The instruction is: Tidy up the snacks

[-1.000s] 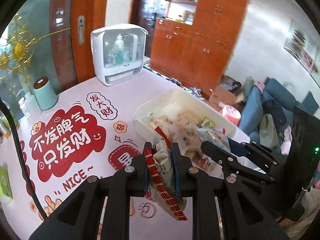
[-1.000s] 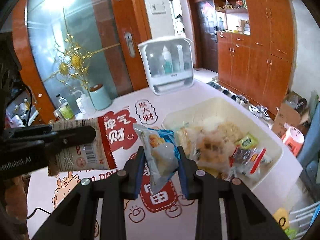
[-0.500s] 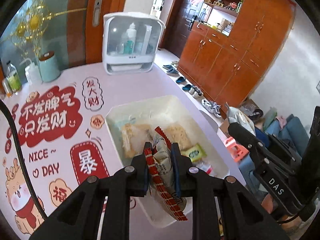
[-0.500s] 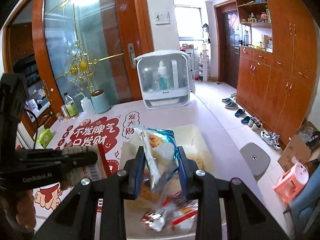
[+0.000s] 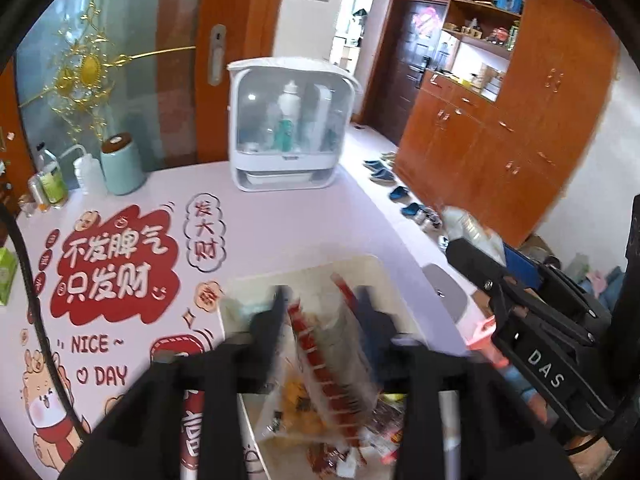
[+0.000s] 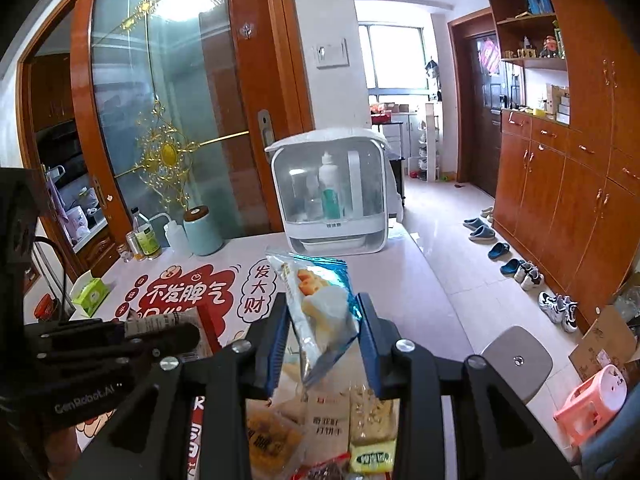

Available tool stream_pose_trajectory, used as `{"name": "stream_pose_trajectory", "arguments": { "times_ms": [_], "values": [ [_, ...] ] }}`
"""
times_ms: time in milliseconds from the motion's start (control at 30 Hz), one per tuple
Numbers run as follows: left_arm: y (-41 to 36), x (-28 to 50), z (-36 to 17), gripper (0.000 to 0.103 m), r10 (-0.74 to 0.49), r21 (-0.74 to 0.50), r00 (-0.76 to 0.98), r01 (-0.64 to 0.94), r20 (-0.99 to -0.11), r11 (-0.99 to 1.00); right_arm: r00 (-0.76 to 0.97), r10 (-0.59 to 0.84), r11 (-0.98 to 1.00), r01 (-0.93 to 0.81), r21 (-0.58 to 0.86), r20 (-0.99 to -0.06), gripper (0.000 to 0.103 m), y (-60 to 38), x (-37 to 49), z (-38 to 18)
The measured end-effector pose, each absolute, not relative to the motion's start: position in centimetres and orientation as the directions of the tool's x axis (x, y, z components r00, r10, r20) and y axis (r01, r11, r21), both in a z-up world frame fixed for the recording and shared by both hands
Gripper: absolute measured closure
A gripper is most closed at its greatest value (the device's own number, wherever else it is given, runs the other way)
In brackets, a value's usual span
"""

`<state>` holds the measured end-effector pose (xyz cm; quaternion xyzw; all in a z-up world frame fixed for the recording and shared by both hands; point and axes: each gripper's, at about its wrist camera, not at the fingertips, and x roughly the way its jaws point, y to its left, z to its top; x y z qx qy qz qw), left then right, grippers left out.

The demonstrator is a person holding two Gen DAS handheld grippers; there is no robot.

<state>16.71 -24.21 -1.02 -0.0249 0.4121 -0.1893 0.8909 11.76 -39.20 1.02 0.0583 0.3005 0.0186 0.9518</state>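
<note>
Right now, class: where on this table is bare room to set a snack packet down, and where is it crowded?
Free: the plain pink tabletop between the white cabinet and the bin, and the strip along the table's right edge. Crowded: the bin, piled with packets under both grippers, and the far-left corner around the teal canister and bottles.

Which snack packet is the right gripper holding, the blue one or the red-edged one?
The blue packet, pinched in the right gripper. The red-edged packet sits between the left gripper's fingers over the bin.

A home's entry hall: shoes lined on tile beside wooden cabinets and a front door.
</note>
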Motion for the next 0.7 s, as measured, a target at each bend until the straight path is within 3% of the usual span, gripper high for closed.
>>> {"name": "stream_pose_trajectory", "arguments": {
  "times_ms": [33, 100, 200, 700],
  "values": [
    [-24.1, 17.0, -1.3, 0.012, -0.331, -0.185, 0.599, 0.293, -0.729, 0.938, 0.809, 0.072, 0.993, -0.001, 0.122, -0.584, 0.054, -39.3, 12.3, 0.8],
    [-23.6, 17.4, -1.6, 0.003, -0.308, -0.184, 0.616, 0.258, -0.725, 0.949, 0.789, 0.068, 0.993, 0.004, 0.115, -0.611, 0.048, -39.5, 13.2, 0.2],
    [-22.9, 17.8, -2.4, 0.003, -0.297, -0.198, 0.602, 0.227, -0.741, 0.954, 0.773, 0.067, 0.993, 0.010, 0.118, -0.631, 0.042, -40.1, 13.8, -0.7],
    [-21.8, 15.8, -3.2, 0.003, -0.169, -0.098, 0.603, 0.150, -0.779, 0.984, 0.708, 0.090, 0.994, -0.025, 0.102, -0.701, 0.042, -38.8, 12.9, -3.2]
  ]
}}
